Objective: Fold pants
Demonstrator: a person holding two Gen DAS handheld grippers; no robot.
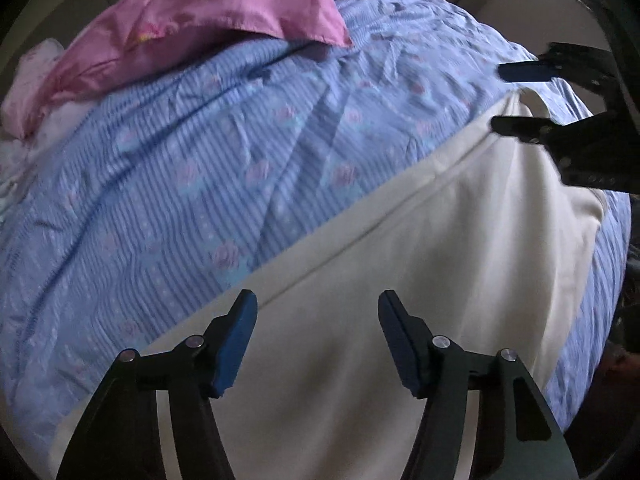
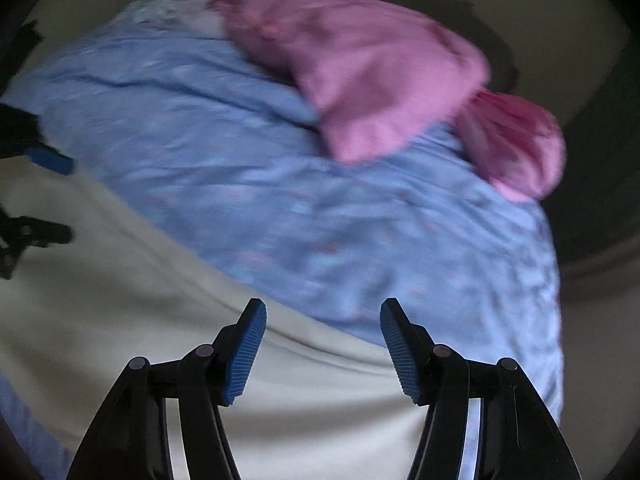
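Cream-white pants (image 1: 420, 264) lie flat on a blue striped floral bedspread (image 1: 200, 152), with a seam running diagonally. My left gripper (image 1: 316, 304) is open and empty above the pants. My right gripper (image 1: 500, 98) shows at the right edge of the left wrist view, open, over the pants' far end. In the right wrist view the pants (image 2: 120, 280) fill the lower left, my right gripper (image 2: 322, 312) is open and empty above their edge, and the left gripper (image 2: 60, 200) appears open at the left edge.
Pink pillows (image 1: 192, 12) lie at the head of the bed; they also show in the right wrist view (image 2: 380, 72), blurred. A wall and a window are beyond the bed. The bedspread (image 2: 280, 184) spreads beside the pants.
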